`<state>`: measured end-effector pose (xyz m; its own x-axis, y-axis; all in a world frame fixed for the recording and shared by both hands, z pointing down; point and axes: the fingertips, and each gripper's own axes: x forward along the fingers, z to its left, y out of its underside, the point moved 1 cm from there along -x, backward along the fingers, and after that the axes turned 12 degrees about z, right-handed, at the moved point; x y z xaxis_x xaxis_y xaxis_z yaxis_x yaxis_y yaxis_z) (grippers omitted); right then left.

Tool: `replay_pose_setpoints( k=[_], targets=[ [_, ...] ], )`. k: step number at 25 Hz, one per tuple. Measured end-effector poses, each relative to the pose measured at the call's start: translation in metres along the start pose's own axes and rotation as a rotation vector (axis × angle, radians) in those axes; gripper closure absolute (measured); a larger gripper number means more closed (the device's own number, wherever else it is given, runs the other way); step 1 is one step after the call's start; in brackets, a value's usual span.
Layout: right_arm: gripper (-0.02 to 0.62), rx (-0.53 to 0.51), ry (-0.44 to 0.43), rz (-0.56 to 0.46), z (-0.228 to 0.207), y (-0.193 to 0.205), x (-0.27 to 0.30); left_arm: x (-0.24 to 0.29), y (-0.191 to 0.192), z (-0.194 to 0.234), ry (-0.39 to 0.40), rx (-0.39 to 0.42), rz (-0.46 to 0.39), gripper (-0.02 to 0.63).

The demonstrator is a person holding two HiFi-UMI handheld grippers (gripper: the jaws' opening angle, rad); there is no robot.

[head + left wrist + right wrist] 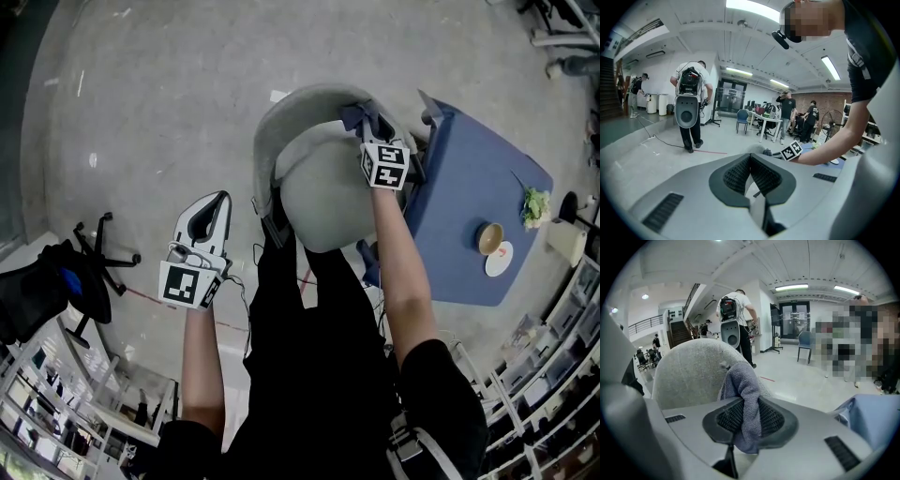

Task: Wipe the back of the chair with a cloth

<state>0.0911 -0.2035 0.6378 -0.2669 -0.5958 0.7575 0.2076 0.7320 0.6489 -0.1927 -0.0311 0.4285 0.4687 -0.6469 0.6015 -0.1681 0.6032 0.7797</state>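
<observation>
Head view looks down on the pale grey floor (141, 94) of an open office. A blue worktop (469, 169) stands just right of the grey chair (323, 202), and a black office chair (56, 281) sits off to your left. Your right gripper (375, 127) is clamped on the grey-blue cloth (356, 112) at the top rim of the chair back (281, 112). Right gripper view shows the cloth bunched between the jaws and, it seems, touching the fabric. Your left gripper (214, 211) hangs well apart over the floor, jaws together on nothing.
</observation>
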Motion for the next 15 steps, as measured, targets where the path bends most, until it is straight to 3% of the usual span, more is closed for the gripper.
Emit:
replay_pose_setpoints(
  k=[15],
  targets=[
    [0.506,0.056,-0.005,-0.012,0.027,0.007,0.017,0.003,0.022,0.007,0.012,-0.011,0.022,0.584]
  ],
)
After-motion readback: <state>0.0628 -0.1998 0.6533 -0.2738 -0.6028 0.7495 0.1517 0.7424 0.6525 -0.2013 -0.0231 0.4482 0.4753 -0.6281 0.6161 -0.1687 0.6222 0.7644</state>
